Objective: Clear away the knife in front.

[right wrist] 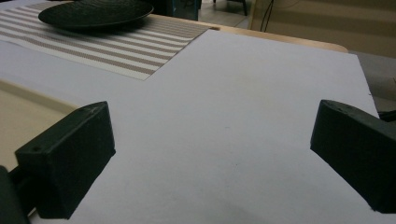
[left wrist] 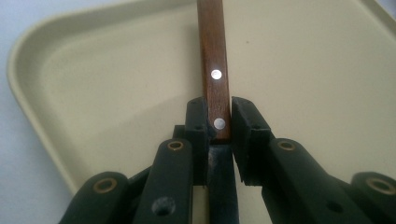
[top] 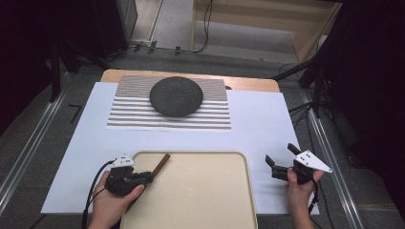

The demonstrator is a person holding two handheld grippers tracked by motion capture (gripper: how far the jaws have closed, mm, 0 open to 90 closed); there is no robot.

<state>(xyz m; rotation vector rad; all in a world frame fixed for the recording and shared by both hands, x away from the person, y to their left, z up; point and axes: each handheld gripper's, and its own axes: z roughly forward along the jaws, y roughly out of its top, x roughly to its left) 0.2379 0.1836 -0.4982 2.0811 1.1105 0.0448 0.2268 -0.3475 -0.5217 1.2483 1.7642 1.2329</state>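
Left gripper view: fingers clamp the wooden handle above the tray.

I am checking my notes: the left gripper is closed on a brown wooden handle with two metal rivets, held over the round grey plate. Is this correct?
Not quite. The left gripper is closed on the brown wooden handle with two metal rivets, but it is over the beige plastic tray, not the round dark grey plate. The left gripper view shows this.
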